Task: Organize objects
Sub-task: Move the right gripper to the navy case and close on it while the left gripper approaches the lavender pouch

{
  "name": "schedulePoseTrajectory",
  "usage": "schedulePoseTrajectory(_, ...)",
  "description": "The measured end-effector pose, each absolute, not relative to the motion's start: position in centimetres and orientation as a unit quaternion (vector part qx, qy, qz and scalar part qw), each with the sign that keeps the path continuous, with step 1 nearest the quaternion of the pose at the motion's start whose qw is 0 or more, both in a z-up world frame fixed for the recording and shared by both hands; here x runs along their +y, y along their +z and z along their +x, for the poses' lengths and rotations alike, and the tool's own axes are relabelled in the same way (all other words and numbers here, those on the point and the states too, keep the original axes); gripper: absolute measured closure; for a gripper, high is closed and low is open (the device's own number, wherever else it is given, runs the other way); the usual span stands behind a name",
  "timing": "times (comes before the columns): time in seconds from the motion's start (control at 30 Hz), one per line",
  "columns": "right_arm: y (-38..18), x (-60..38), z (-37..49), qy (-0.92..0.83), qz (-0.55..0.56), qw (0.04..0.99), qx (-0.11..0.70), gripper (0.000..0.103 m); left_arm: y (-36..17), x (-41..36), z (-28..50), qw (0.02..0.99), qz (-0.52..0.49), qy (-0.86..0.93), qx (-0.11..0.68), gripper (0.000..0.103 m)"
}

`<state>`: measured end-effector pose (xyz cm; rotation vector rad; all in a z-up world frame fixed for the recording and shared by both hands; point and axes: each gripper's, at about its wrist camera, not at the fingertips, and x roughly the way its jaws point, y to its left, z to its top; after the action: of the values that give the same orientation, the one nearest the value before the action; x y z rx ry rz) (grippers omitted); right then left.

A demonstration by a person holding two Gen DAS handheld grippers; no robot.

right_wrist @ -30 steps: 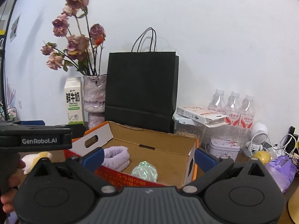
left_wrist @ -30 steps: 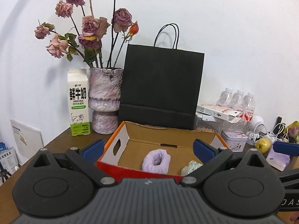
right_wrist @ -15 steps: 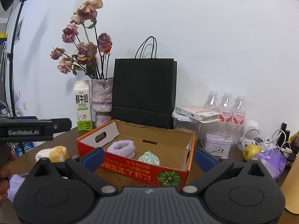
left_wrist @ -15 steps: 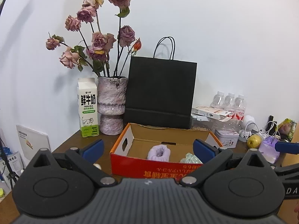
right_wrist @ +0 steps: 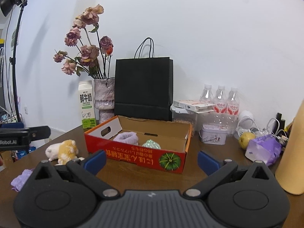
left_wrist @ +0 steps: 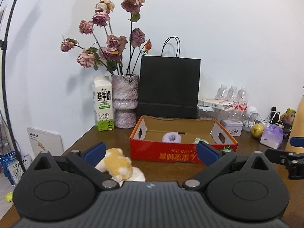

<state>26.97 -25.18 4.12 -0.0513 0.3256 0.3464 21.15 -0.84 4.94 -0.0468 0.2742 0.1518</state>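
A red cardboard box [left_wrist: 182, 153] [right_wrist: 133, 152] sits open on the brown table. Inside lie a fluffy lilac ring [left_wrist: 171, 137] [right_wrist: 127, 138] and a pale green shiny ball [right_wrist: 151, 144], half hidden behind the front wall in the left wrist view. A white and yellow plush toy [left_wrist: 116, 162] [right_wrist: 62, 149] lies left of the box. A lilac cloth [right_wrist: 20, 180] lies at the table's near left. My left gripper [left_wrist: 151, 152] is open, empty, with the plush just inside its left finger. My right gripper [right_wrist: 152, 159] is open and empty, short of the box.
Behind the box stand a milk carton [left_wrist: 102, 104], a vase of dried roses [left_wrist: 124, 102] and a black paper bag [left_wrist: 169, 87]. Water bottles [right_wrist: 220, 98], a tin [right_wrist: 214, 135], a yellow-green fruit [right_wrist: 246, 137], a purple pouch [right_wrist: 264, 150] and a tan cylinder [right_wrist: 292, 152] crowd the right.
Both grippers have pulled back from the box, which now looks smaller and farther. The plush toy and the lilac cloth have come into view. Both stay open.
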Motion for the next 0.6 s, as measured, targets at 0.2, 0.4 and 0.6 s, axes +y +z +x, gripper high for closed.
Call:
schedulePoseTrajectory(0.2,2.4,-26.0,24.8,0.164,-0.03,0.969,0.18,0.0,4.1,-0.3,18.9,0.986,-0.016,0.081,0.148,0.0)
schedulePoseTrajectory(0.4,0.3,-26.4,22.9,0.159,-0.041,0.964,0.208,0.0,3.1,0.3,17.1,0.982,-0.003,0.089,0.165,0.0)
schedulePoseTrajectory(0.6,-1.4,-26.4,21.4,0.157,-0.063,0.957,0.235,0.0,1.8,1.4,15.3,0.977,-0.001,0.099,0.188,0.0)
